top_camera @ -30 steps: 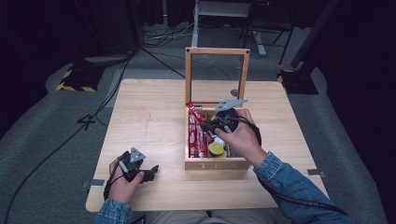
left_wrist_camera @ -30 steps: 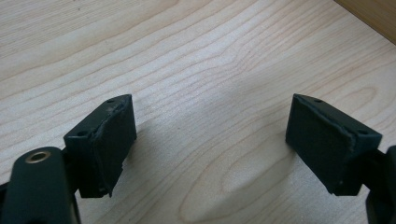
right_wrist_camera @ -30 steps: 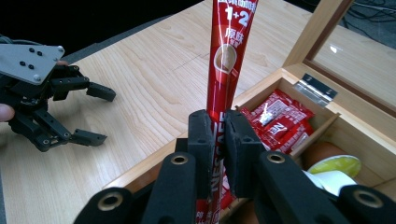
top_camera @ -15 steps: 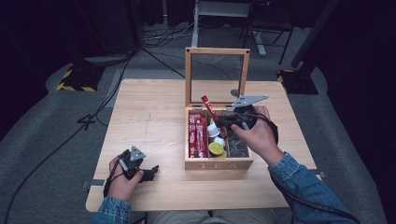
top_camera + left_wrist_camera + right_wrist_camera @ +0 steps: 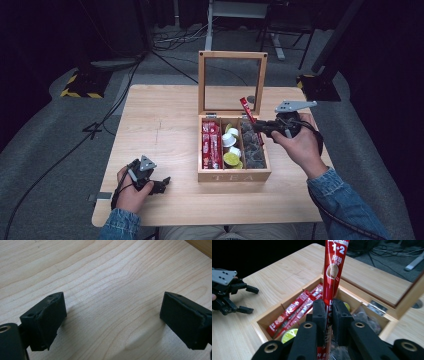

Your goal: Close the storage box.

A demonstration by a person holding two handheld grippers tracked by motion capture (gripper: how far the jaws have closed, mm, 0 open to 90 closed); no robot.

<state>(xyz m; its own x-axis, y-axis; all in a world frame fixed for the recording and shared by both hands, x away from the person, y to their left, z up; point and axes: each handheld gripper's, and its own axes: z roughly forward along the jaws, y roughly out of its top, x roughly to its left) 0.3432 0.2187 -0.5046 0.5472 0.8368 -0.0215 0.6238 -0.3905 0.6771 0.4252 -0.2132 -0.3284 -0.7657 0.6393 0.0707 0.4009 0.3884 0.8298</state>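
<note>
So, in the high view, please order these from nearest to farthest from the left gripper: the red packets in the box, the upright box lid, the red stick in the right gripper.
From the left gripper:
1. Red packets, in the box's left compartment.
2. Red stick, clamped in the right gripper, above the right compartment.
3. Upright box lid, at the box's far edge.

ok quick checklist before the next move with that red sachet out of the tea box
1. Grip on red sachet: right gripper pads clamp its lower part, ok.
2. Sachet clear of the tea box: it stands above the compartments in the high view, ok.
3. Box lid upright and open, out of the way: ok.
4. Left gripper free: open, nothing between its pads, over bare table, ok.
5. Other red sachets undisturbed in the left compartment: ok.
6. Where the sachet should go: cannot tell.
</note>
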